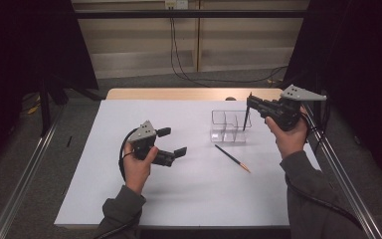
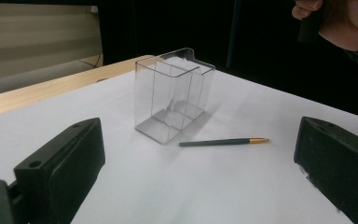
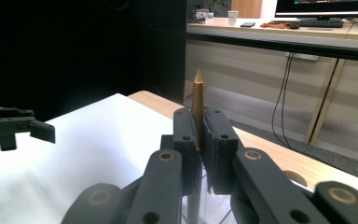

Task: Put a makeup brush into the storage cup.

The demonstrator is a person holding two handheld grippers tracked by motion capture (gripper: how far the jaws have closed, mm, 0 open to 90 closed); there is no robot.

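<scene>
- Right tool (image 1: 250,103) clenched on an upright pencil (image 3: 198,100), tip up, held above the clear divided box (image 1: 230,127) at 2 o'clock on the white tabletop (image 1: 129,199)
- Left tool (image 1: 171,142) released, jaws wide, at 9 o'clock; a second pencil (image 1: 232,158) lies flat at the box's 6 o'clock

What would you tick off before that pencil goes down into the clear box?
1. Right gripper shut on the held pencil: ok.
2. Held pencil above the clear box: ok.
3. Which compartment it lines up with: cannot tell.
4. Clear box standing upright on the table: ok.
5. Left gripper open, away from the box: ok.
6. Second pencil lying beside the box, out of the way: ok.
</scene>
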